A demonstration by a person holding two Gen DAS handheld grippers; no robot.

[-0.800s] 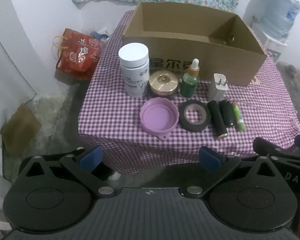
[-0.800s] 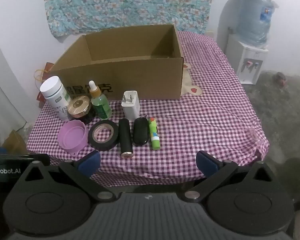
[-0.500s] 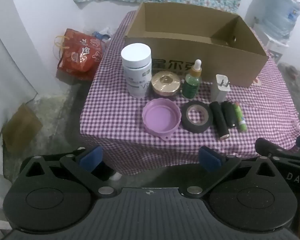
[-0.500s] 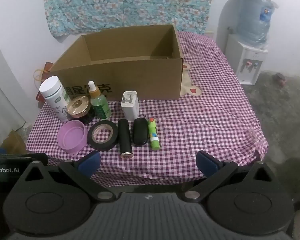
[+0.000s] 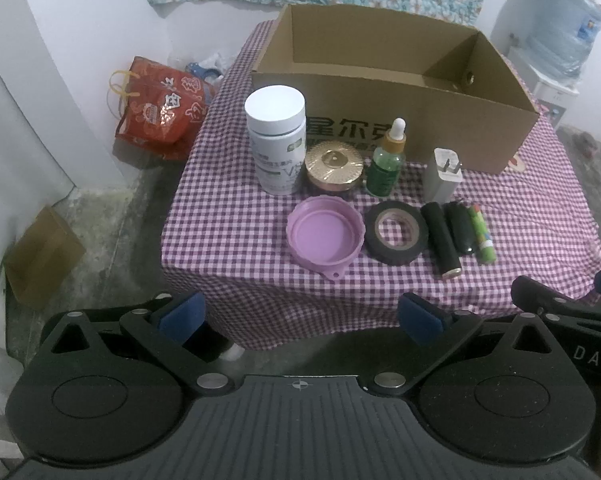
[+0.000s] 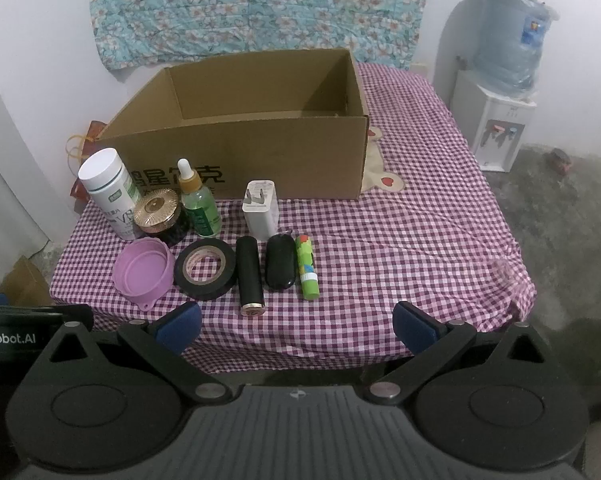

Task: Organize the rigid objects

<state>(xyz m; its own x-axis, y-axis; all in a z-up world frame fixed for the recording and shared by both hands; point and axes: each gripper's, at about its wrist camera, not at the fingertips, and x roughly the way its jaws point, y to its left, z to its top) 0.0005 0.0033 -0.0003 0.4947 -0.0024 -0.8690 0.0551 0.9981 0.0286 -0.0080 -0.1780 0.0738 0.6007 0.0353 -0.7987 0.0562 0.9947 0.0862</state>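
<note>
Cardboard is what it all gets sorted into, by the look of it: one box [image 6: 240, 160] is set open-topped at the back of the table [image 6: 420, 240], nothing seen inside so far, with the rigid bits lined up just in front so they can be lifted straight over the near wall.

Two rows are laid out. Back row, standing upright against the box: one white jar [image 6: 106, 192], one gold-lidded tin [image 6: 157, 210], one green dropper bottle [image 6: 199, 208], one white charger [image 6: 260, 210] with prongs up. Front row, laid flat: one purple cup [image 6: 142, 274], one tape roll [image 6: 205, 269], one black tube [image 6: 250, 276], one black case [image 6: 281, 262], one green glue stick [image 6: 306, 268]. Nine items counted, one of each, all bunched toward the left half of the cloth; several are touching or just beside a neighbour, so the outer ones are probably easiest to pick first.

Nothing is held yet. The left gripper [image 5: 300, 316] is kept spread wide and empty, tilted down at the near table edge, roughly in line with the cup. The right gripper [image 6: 296, 326] is likewise spread wide and empty, angled down over the front edge near the tube. Both are kept well short of the objects, so this is judged to be the very start.

Off the table, one water dispenger... sorry, dispenser [image 6: 500, 100] is seen at right, and one red bag [image 5: 156, 108] on the floor at left.
</note>
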